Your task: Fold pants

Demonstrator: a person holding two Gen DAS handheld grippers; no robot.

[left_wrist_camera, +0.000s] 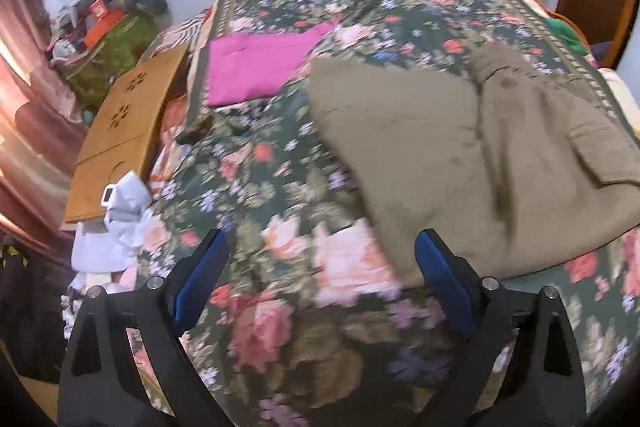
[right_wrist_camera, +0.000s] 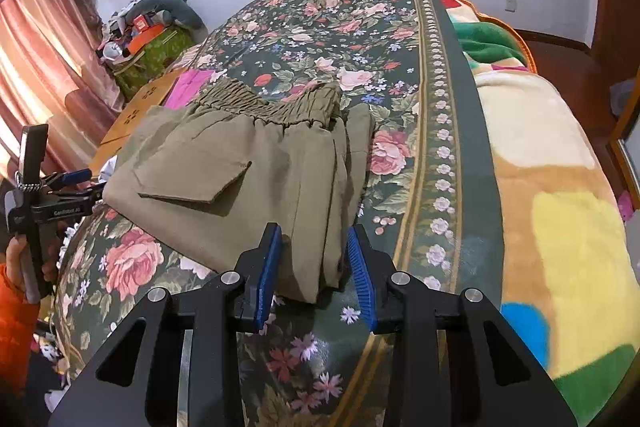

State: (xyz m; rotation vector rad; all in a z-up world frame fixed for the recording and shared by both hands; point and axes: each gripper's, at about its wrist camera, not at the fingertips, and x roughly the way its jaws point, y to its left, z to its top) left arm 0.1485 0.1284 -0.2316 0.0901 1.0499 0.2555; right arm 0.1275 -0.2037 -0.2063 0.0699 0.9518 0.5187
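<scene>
Soft, limp pants; grip the folded edge.
Your right gripper brackets that edge, jaws narrowed, pads not clearly pinching; left gripper wide, empty.

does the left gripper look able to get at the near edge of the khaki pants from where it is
Probably yes. The left gripper is open over the floral bedspread, and the near edge of the khaki pants lies just beside its right-hand finger, with nothing on the cloth between them.
</scene>
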